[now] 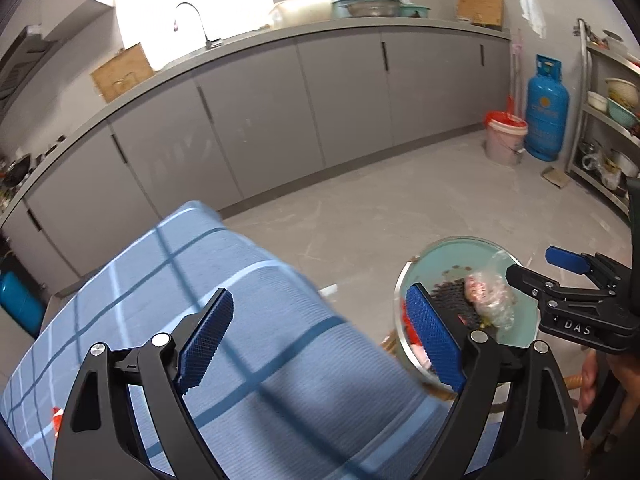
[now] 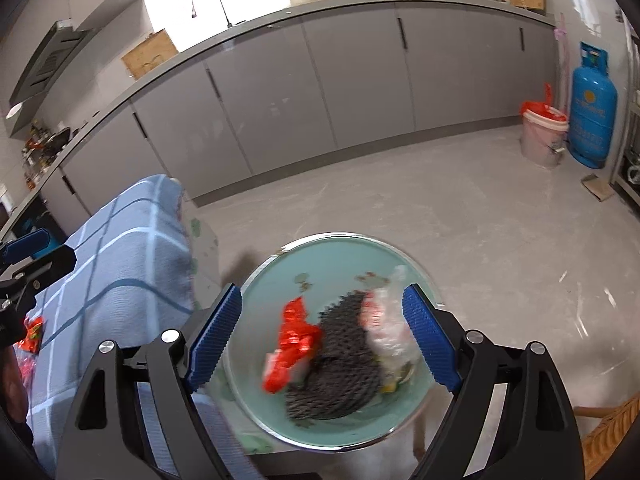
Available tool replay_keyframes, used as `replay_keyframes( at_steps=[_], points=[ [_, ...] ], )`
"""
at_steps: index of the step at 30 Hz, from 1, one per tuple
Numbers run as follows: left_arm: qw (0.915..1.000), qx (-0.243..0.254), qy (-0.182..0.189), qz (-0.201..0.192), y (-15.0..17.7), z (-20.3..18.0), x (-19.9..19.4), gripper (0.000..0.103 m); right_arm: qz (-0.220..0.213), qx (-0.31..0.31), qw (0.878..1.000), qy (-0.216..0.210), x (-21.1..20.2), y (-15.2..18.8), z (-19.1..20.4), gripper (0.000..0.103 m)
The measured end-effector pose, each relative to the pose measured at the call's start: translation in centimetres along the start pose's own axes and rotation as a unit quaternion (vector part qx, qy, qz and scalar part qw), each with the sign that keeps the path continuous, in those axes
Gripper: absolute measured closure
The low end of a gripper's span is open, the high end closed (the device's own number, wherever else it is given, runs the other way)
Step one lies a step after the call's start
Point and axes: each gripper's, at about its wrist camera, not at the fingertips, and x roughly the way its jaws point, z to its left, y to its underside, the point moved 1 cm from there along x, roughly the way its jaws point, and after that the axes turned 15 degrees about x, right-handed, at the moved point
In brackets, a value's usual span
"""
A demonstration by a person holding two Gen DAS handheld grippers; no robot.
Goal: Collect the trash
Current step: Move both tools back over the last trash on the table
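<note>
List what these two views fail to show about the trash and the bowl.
- Bowl: near rim cut off by the left gripper in the left view.
- Dark textured item: motion blur in the right view, half hidden in the left; identity unclear.
- Red wrapper: print blurred.
- Red scrap on the cloth: mostly hidden at the frame edge in both views.

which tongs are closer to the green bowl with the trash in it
Right. The right tongs hang open just above the green bowl, over its trash. The left tongs are off to the side, open above the blue checked cloth.
</note>
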Motion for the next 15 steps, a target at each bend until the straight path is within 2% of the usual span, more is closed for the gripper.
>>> replay_keyframes(
  at_steps=[4, 9, 11, 15],
  points=[
    [0.9995, -0.024, -0.022, 0.005, 1.6, 2.7, -1.6, 0.016, 0.007, -0.02, 1.0, -0.023, -0.4, 1.0, 3.0, 0.021],
    [0.996, -0.053, -0.068, 0.019, 4.8, 6.4, -3.8, 0.013, 0.024, -0.053, 0.997, -0.055, -0.9, 2.9, 7.6, 0.021],
    [0.9928, -0.065, -0.096, 0.03, 6.6, 8.3, -4.8, 0.01, 0.03, -0.066, 0.995, -0.067, -1.1, 3.7, 9.3, 0.021],
    [0.9807, -0.096, -0.156, 0.067, 11.5, 12.9, -7.1, 0.01, 0.046, -0.096, 0.99, -0.095, -1.3, 5.3, 13.5, 0.02]
  ],
)
